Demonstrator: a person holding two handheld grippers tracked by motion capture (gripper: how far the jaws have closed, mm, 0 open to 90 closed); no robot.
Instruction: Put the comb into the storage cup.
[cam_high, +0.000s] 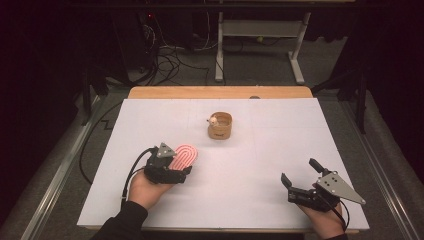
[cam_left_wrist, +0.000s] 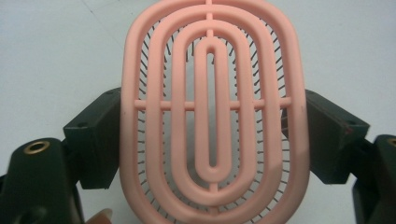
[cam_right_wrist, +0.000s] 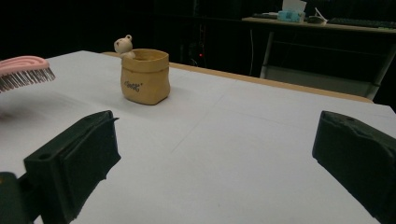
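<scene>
White paper covers the table (cam_high: 250, 200), dark floor all around. At its near left the pink brush (cam_left_wrist: 212, 112) is clamped across its width by the left gripper (cam_high: 186, 169), bristles down and lifted. That grip is best kept level. The right gripper (cam_high: 299, 176) is held wide and empty; ample room lies before the tan pot (cam_high: 220, 125)

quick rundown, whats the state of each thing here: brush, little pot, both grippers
pink hairbrush: clamped by its sides, bristles down, lifted off the table
left gripper: shut on the hairbrush
right gripper: open, holding nothing
tan pot: upright, open top, small bear figure at its rim
</scene>
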